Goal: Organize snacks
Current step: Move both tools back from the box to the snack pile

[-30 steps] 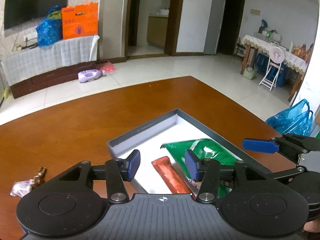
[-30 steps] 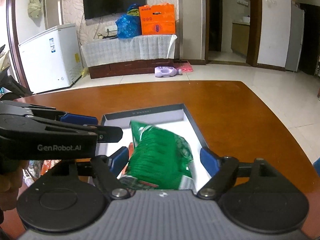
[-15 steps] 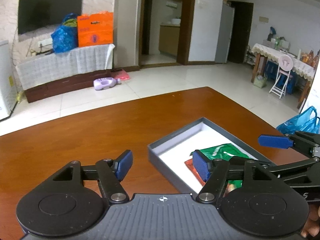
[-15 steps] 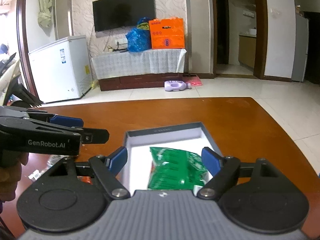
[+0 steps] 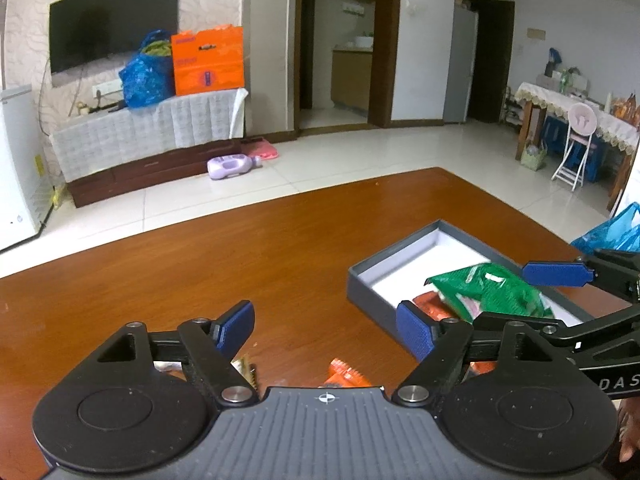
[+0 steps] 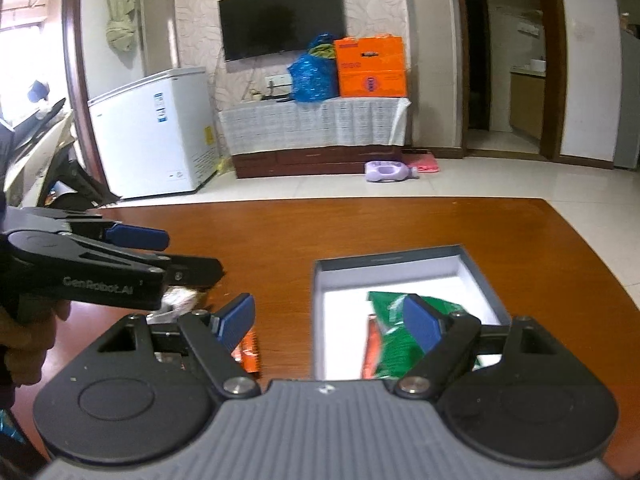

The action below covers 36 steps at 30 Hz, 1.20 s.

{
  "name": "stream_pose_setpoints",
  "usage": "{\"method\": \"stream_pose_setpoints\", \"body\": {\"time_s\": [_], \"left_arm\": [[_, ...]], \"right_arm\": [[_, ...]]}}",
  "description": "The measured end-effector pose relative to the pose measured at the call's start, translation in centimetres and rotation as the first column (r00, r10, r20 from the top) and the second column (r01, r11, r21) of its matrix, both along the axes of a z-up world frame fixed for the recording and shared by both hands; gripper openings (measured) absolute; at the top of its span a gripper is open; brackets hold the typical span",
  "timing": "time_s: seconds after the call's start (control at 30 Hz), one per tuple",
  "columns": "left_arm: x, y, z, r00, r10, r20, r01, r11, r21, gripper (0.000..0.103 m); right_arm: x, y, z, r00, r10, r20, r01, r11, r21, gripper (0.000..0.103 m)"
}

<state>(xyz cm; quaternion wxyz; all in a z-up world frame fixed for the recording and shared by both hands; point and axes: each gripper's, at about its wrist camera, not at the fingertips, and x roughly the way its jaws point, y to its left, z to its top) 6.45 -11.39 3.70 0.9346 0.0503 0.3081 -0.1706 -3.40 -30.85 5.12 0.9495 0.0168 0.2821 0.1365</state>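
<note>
A grey box (image 5: 380, 304) with a white inside stands on the brown table, holding a green snack bag (image 5: 488, 292) and a red-orange stick pack (image 5: 430, 306). My left gripper (image 5: 325, 328) hovers left of the box, its jaws opening with nothing between them. Below it lie an orange packet (image 5: 344, 374) and a gold-wrapped snack (image 5: 245, 366). My right gripper (image 6: 330, 318) is open and empty at the near left corner of the box (image 6: 384, 258). The green bag (image 6: 390, 344) lies past its right finger. The left gripper (image 6: 192, 256) shows at the left, over a silvery wrapped snack (image 6: 180, 298).
The brown table (image 5: 240, 264) stretches bare beyond the grippers to its far edge. An orange packet (image 6: 250, 354) lies beside the box. A blue plastic bag (image 5: 616, 236) sits off the table's right side. A hand (image 6: 24, 344) holds the left gripper.
Both grippers have drawn back and leftward from the box. The left jaws have widened. The green bag, earlier between the right fingers, now lies in the box.
</note>
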Motion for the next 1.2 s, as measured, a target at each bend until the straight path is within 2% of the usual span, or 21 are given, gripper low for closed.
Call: {"method": "stream_pose_setpoints", "body": {"time_s": [0.6,0.97,1.2], "left_arm": [[-2.8,5.8,-1.8,0.999,-0.024,-0.022,0.025,0.998,0.063,0.079],[-4.8,7.7,-4.0,0.988,-0.132,-0.082,0.14,0.986,0.095,0.079],[-4.4,7.2,-5.5,0.979,-0.154,-0.135,0.167,0.981,0.094,0.08]], "right_arm": [[-1.9,3.5,-0.6,0.986,0.16,-0.054,-0.16,0.987,-0.003,0.082],[-2.5,4.6,-2.3,0.966,0.225,-0.129,-0.224,0.974,0.018,0.082],[-2.6,5.3,-3.3,0.953,0.254,-0.166,-0.258,0.966,-0.002,0.082]]}}
